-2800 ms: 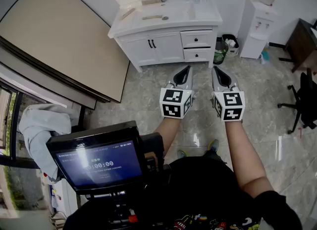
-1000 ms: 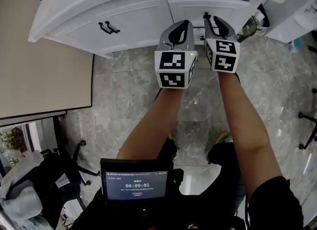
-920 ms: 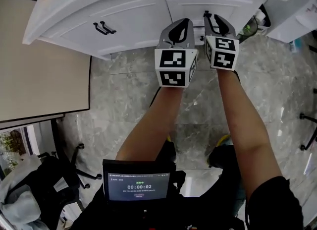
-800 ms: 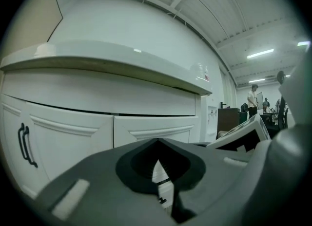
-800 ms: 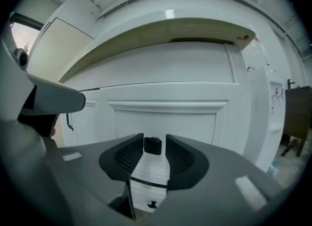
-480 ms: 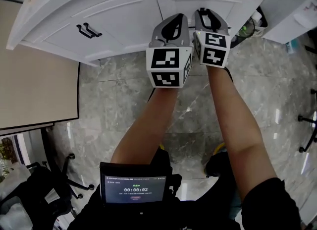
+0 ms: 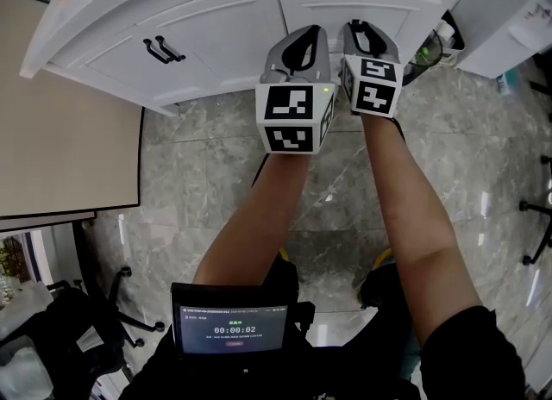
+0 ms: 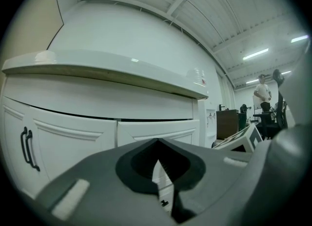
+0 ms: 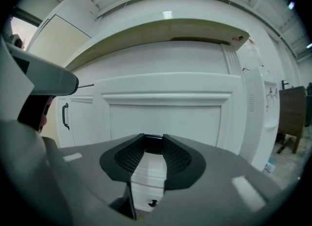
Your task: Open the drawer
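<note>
Drawer now slightly out, unlike before.
Two claws: right claw pinches its one handle; left claw pressed together, empty.

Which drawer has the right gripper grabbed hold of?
The upper drawer: the right gripper is clamped on its dark handle. The lower drawer shows beneath the jaws, its small handle free.

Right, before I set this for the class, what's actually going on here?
A person holding a tool in each hand stands at a white cabinet. The right tool is closed on the dark handle of the top drawer. The left tool hangs shut and empty beside it. A dark gap above the drawer front suggests it is only just open.
</note>
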A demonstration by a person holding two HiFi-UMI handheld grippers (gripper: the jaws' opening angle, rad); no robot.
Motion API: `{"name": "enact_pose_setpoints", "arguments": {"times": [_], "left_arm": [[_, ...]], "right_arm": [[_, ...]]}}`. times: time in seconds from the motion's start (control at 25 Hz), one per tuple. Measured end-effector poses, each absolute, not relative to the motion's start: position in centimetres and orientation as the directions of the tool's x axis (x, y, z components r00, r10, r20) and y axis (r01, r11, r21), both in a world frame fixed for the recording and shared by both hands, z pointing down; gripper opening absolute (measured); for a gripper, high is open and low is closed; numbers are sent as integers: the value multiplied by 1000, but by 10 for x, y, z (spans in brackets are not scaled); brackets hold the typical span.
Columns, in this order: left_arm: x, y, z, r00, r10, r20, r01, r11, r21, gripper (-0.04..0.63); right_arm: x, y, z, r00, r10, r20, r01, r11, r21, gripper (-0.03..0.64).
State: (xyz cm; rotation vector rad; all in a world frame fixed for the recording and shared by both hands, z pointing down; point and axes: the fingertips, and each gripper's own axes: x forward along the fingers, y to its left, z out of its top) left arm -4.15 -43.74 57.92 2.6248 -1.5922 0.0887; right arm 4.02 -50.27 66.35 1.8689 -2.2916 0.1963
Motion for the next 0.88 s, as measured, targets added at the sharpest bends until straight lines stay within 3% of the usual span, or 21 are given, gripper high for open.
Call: {"name": "enact_pose_setpoints", "arguments": {"times": [0.88], "left_arm": [[-30,-342,565,464,-872,154,-885,-462,54,0]], "right_arm": [[48,-383,661,-205,-927,314,-978,205,-34,141]]}}
